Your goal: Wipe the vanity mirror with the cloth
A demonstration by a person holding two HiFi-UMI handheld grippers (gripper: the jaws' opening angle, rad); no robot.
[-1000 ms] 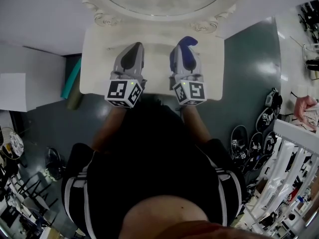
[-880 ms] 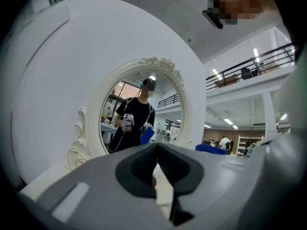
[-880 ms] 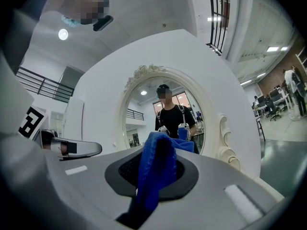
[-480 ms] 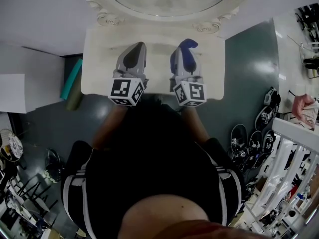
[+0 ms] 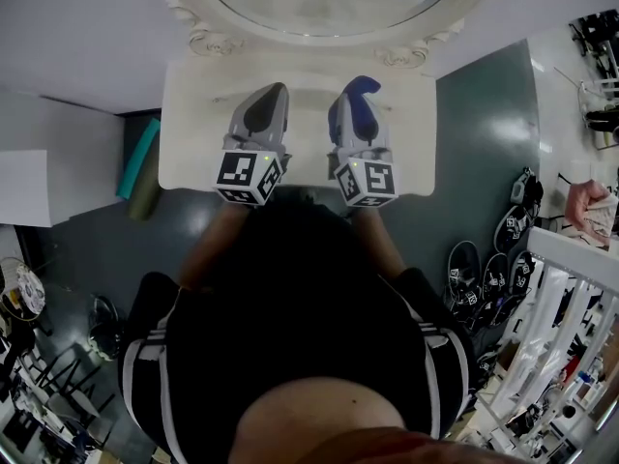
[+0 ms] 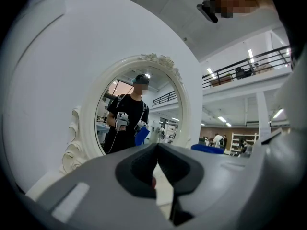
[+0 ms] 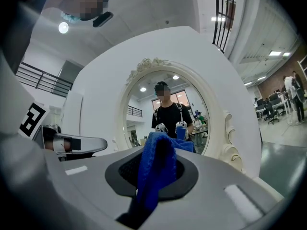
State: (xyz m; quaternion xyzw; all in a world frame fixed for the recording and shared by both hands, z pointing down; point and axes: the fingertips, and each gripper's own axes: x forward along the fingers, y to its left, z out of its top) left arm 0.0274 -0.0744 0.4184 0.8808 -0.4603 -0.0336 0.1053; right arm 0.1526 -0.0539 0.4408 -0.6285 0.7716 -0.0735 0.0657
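**Operator:** Report gripper status.

**Observer:** The left gripper point(image 5: 274, 91) has its jaws pressed together, with nothing pinched between them. The right gripper point(image 5: 362, 85) pinches the blue cloth point(image 5: 365, 89); a fold of cloth stands up out of the jaws and the rest hangs down through them.

**Operator:** Position relative to the work surface?

**Observer:** Both grippers are held side by side over the white tabletop point(image 5: 189, 124), pointing at the vanity mirror point(image 5: 329, 3). The mirror stands upright at the far edge of the tabletop. The jaw tips are apart from the glass, short of the carved white frame point(image 5: 404, 51).

**Operator:** Surroundings?

**Observer:** The glass reflects the person point(image 7: 169, 113) holding both grippers. A white wall backs the mirror. On the dark floor point(image 5: 474, 143), a teal roll point(image 5: 138, 155) lies just left of the table, and shoes point(image 5: 495, 271) sit well apart to the right.
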